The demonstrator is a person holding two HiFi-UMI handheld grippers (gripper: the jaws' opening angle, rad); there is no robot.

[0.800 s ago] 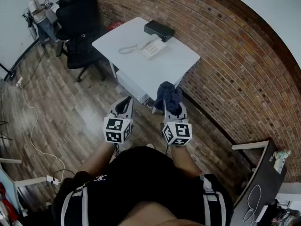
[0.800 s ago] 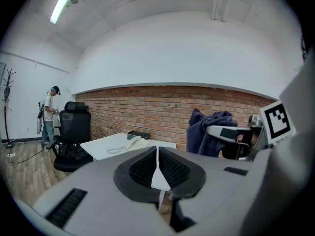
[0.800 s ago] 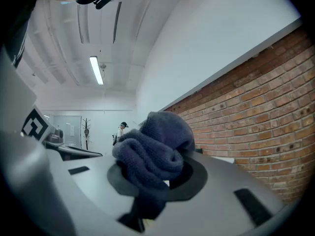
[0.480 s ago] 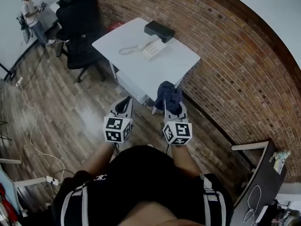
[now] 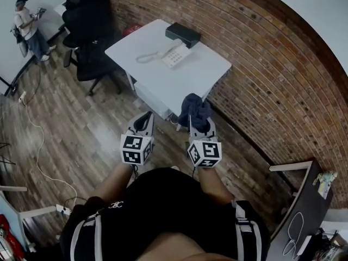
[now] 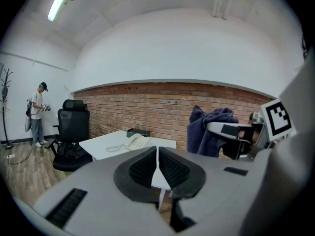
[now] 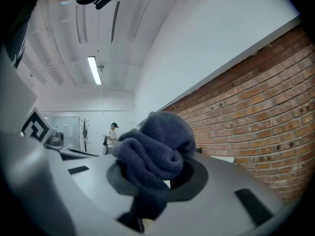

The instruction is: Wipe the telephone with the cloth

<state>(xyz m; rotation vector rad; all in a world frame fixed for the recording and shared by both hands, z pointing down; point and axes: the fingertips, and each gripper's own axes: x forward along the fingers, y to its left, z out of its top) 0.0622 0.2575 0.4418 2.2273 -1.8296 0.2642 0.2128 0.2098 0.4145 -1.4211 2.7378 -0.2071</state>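
Two tools, telephone well ahead: right tool clamped on bunched cloth, left tool closed, empty; risks shoving the unsteadied telephone.

**Bystander moves toward the left edge**

In the head view, the person standing at the far top left is now further left and slightly lower in the frame than before. They are closer to the picture's edge and further from the black office chair.
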